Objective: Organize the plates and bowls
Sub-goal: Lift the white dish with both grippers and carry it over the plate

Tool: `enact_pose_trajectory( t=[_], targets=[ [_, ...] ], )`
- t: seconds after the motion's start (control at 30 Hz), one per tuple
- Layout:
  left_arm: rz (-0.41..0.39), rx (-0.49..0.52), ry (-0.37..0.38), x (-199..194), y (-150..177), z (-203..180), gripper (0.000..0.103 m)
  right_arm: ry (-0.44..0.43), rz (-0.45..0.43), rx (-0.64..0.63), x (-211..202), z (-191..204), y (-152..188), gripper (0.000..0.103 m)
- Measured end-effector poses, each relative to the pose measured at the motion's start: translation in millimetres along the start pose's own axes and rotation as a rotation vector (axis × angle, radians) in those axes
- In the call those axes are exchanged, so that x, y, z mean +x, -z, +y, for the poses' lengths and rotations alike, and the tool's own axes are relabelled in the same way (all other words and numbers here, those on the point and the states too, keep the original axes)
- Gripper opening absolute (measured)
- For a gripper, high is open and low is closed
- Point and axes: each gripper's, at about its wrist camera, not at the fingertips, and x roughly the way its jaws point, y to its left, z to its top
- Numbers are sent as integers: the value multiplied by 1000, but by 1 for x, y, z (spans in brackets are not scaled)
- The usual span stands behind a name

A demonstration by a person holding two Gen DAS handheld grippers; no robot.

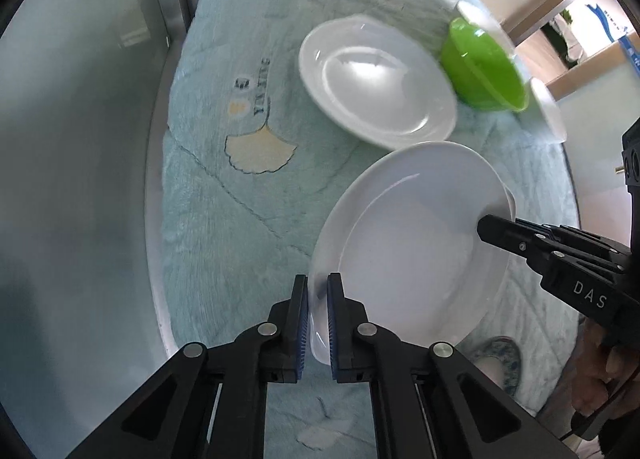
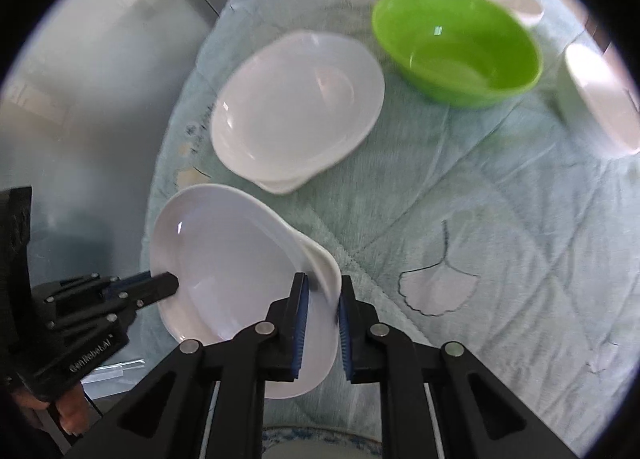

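In the left wrist view, the left tool [image 1: 318,311] and right tool [image 1: 486,225] both grasp the white plate [image 1: 408,247], near the green bowl [image 1: 486,67].

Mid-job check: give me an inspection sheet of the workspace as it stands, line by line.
Surface: round table under a pale blue quilted cloth with leaf embroidery.
Job's things: near white plate gripped at opposite rims, a second rim showing under it; far white plates, stacked; green bowl, upright, empty; two blurred white dishes at the far edge.
Clutter: nothing seen.
Grippers: left gripper shut on the near plate's rim; right gripper shut on the opposite rim.
Cables: nothing seen.
Surroundings: grey floor, metal post, wooden shelving.
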Motion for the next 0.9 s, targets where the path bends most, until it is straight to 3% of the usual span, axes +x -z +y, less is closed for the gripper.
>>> enact_pose_trajectory(
  t=[0.23,0.5,0.7,0.9],
  targets=[
    [-94,-2,-1,-70,19,-31,4,-28,-94,-14,-69,2,17,13],
    [-196,8,-21,-161,78,-84,2,-75,-160,12,-158,-6,67,11],
    [-207,24,-39,-202,127,-113,2,-86,-202,-14,-213,-5,107,11],
    [-166,49,-33,-218,178,-145,2,-99,-199,14,-235,-17,153,11]
  ],
)
